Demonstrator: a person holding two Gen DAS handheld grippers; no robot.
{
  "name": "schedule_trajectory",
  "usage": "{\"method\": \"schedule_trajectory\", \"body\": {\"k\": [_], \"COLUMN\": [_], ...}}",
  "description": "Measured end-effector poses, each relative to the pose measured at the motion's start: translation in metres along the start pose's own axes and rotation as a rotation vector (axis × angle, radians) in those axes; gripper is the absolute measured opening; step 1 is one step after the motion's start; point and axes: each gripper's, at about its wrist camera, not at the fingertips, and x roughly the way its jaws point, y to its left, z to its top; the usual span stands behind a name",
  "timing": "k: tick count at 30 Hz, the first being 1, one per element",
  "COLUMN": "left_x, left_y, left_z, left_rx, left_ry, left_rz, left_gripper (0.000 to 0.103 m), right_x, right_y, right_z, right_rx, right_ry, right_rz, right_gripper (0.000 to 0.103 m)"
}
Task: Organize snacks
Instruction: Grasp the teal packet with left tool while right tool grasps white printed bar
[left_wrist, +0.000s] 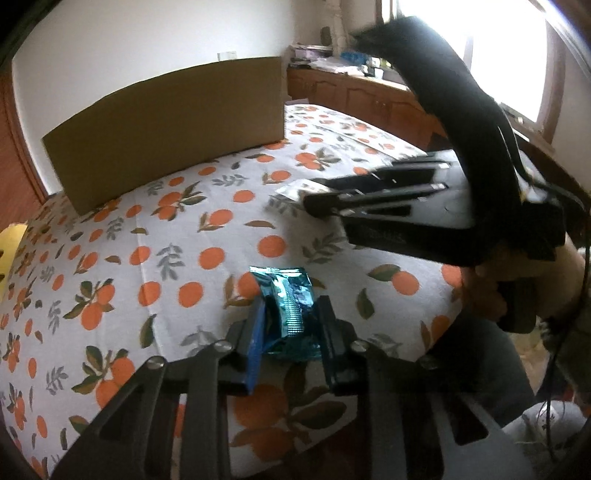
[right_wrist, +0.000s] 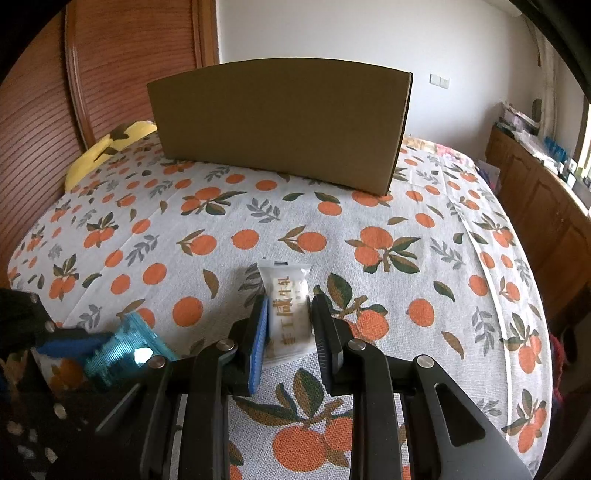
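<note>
My left gripper (left_wrist: 291, 325) is shut on a shiny teal snack packet (left_wrist: 290, 306), held over the orange-print tablecloth (left_wrist: 166, 258). My right gripper (right_wrist: 290, 325) is shut on a white snack packet with gold lettering (right_wrist: 288, 314). In the left wrist view the right gripper (left_wrist: 314, 199) sits at the right with the white packet's end (left_wrist: 295, 190) sticking out. In the right wrist view the teal packet (right_wrist: 122, 347) and the left gripper's blue pad show at the lower left. A brown cardboard box (right_wrist: 280, 125) stands at the far side of the table; it also shows in the left wrist view (left_wrist: 166, 133).
A yellow object (right_wrist: 107, 147) lies left of the box by the wooden slatted door (right_wrist: 74, 74). A wooden cabinet (right_wrist: 546, 199) with clutter on top runs along the right wall under a bright window (left_wrist: 498, 55). The table edge drops off at the right.
</note>
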Motion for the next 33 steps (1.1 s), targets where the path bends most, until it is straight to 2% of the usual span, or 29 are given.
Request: {"method": "schedule_trajectory", "body": {"k": [8,19,33], "left_x": [-0.018,-0.038,-0.062], "left_y": [0.019,0.031,0.049], "left_z": [0.005,0.010,0.026], "left_rx": [-0.051,-0.079,-0.095], "left_ry": [-0.055,-0.105,-0.161], "left_rz": [0.005,-0.004,0.039], "left_gripper": [0.024,0.024,0.025], "right_x": [0.000,-0.005,-0.048], "right_y": [0.002,-0.002,0.011], "right_z": [0.000,0.001,0.020], "right_rx": [-0.002,0.062,0.055], "right_ry": [-0.002,-0.009,-0.104], "right_rz": [-0.003,0.047,0.089], "right_gripper": [0.022,0.020,0.020]}}
